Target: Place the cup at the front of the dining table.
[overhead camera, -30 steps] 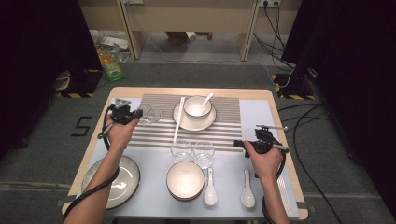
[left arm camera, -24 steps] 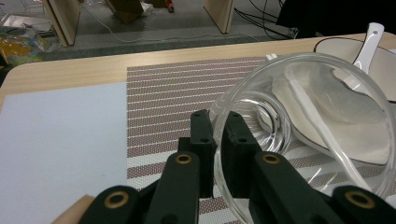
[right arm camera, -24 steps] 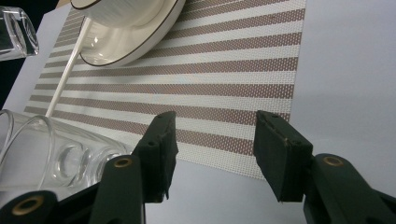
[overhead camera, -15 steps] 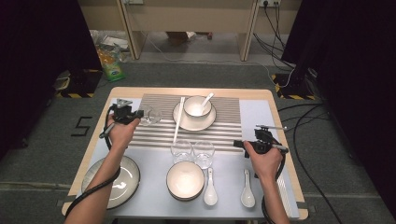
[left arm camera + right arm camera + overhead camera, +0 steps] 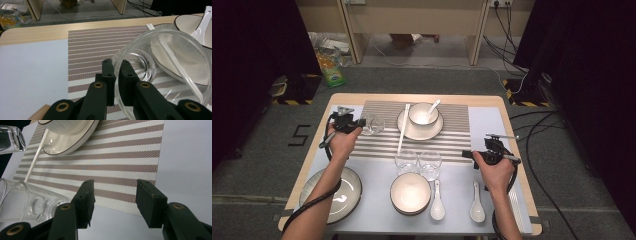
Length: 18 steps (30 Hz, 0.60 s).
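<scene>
Left tool is clamped on the rim of 1 glass, tilted over the striped mat. Right tool stands apart, empty. 2 glasses await on the tabletop.

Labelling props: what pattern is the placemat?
Brown and white stripes on the placemat; clearest in the left gripper view.

Your forearms are bare, no sleeves. Each tool is black, the left tool and the right tool alike: brass-coloured pivot pins, small screws in the jaw faces, a black cable trailing behind.
</scene>
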Each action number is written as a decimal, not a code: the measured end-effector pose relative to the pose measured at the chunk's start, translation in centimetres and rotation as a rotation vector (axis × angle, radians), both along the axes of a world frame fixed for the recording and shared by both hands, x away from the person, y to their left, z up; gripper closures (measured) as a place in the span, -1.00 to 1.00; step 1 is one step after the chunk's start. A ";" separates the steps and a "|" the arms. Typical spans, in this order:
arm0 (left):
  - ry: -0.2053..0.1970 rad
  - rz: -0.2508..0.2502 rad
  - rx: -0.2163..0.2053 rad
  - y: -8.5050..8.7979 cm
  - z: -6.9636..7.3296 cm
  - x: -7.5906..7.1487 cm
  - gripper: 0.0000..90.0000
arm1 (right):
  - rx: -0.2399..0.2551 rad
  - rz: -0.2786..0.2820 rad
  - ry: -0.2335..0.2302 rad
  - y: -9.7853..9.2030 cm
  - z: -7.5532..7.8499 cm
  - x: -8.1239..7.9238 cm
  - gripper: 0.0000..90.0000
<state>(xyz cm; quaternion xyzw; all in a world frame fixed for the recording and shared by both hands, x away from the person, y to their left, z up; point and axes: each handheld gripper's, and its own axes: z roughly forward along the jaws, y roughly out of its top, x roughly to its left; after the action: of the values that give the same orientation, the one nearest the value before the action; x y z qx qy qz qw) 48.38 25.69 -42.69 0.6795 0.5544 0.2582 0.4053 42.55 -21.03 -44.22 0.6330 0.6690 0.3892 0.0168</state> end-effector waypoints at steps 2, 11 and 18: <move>0.003 0.000 0.000 0.0 -0.1 0.0 0.87 | 0.001 0.001 -0.003 0.0 0.0 0.0 0.10; 0.011 0.001 0.000 -0.1 -0.3 0.2 0.87 | 0.002 0.002 -0.002 0.1 0.0 0.0 0.10; 0.024 0.006 0.002 0.0 -0.7 0.4 0.87 | -0.001 -0.001 0.002 0.1 0.0 0.0 0.10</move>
<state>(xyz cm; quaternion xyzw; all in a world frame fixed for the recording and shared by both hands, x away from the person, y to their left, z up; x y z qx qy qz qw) 48.74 25.64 -43.43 0.6813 0.5610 0.2520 0.3970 42.51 -20.92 -44.22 0.6336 0.6689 0.3884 0.0166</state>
